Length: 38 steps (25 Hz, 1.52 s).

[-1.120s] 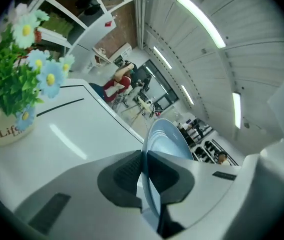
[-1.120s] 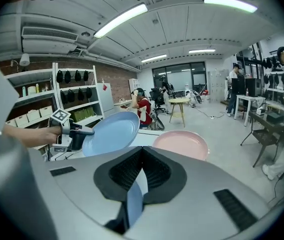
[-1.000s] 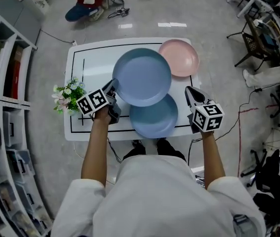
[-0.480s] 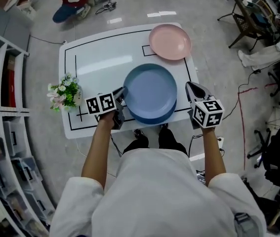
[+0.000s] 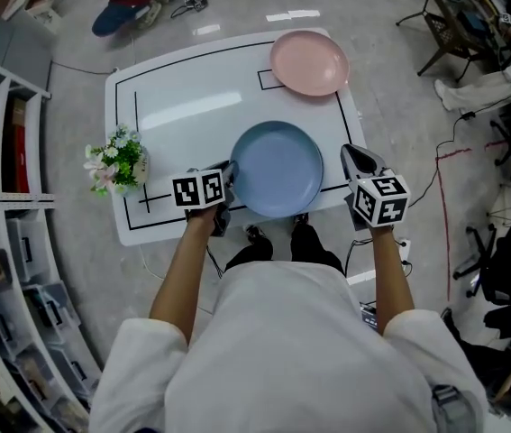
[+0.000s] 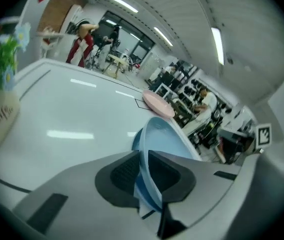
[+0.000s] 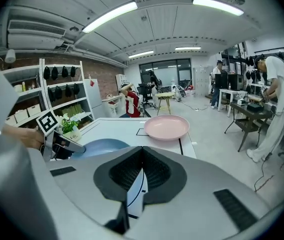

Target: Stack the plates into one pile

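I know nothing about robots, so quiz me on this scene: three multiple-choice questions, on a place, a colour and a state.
1. Where is the pink plate?
A. On the blue pile
B. At the table's far right corner
C. On the floor

2. What colour is the plate at the table's near edge?
A. Blue
B. Pink
C. White

3. The right gripper is:
A. Holding a plate
B. Wide open
C. Shut and empty

Answers:
1. B: it lies alone by that corner.
2. A: the blue plate lies there.
3. C: its jaws meet with nothing between them.
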Each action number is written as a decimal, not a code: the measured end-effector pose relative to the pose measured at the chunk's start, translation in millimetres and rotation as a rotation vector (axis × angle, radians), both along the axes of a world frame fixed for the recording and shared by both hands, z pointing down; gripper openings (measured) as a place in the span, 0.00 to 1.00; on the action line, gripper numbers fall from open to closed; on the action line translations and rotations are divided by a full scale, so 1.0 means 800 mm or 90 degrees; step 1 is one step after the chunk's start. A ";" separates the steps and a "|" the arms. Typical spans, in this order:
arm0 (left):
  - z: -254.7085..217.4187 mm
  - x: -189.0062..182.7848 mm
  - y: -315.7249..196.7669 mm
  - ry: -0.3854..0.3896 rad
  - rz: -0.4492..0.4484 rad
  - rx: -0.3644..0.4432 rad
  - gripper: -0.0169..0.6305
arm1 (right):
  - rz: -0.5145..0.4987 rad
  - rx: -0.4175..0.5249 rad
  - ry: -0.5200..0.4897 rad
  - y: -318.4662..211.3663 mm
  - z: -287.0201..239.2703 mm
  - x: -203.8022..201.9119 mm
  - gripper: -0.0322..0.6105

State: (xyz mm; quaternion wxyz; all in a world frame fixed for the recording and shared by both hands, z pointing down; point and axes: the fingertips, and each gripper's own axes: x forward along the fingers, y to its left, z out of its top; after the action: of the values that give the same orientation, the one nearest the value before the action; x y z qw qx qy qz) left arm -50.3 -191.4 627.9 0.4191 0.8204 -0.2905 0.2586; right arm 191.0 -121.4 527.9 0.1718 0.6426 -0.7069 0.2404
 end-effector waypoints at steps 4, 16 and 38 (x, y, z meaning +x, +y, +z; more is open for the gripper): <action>0.015 -0.006 0.002 -0.135 0.058 0.082 0.13 | -0.010 -0.003 0.004 -0.006 0.001 -0.003 0.07; 0.018 0.008 -0.003 -0.192 0.111 0.156 0.28 | -0.036 0.004 0.007 -0.029 -0.001 0.007 0.07; -0.152 0.183 -0.201 0.005 0.054 0.306 0.05 | 0.005 0.089 0.055 -0.163 -0.065 0.183 0.07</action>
State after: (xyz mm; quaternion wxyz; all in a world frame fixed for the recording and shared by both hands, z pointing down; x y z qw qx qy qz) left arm 96.2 -352.5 506.5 0.2017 0.9090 -0.3073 0.1967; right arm 337.7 -252.0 476.2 0.1558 0.6655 -0.7115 0.1633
